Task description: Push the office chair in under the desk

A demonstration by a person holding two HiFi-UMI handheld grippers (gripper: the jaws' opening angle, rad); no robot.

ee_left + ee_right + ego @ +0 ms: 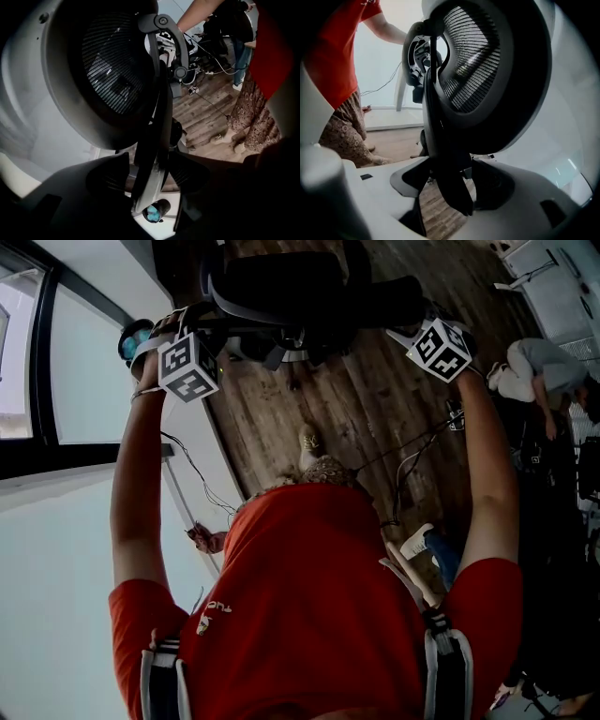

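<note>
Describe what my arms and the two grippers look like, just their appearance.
The left gripper and right gripper each have pale grey moulded tongs with dark inner pads. Each carries a white cube with black square markers: left cube, right cube. You wear a red short-sleeved shirt, arms bare below the sleeves, and grey harness straps over both shoulders.

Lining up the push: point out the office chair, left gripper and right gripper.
office chair [309,287]: head view, on its black upper part.
left gripper [148,179]: left gripper view, midway between its jaws.
right gripper [452,180]: right gripper view, midway between its jaws.
</note>
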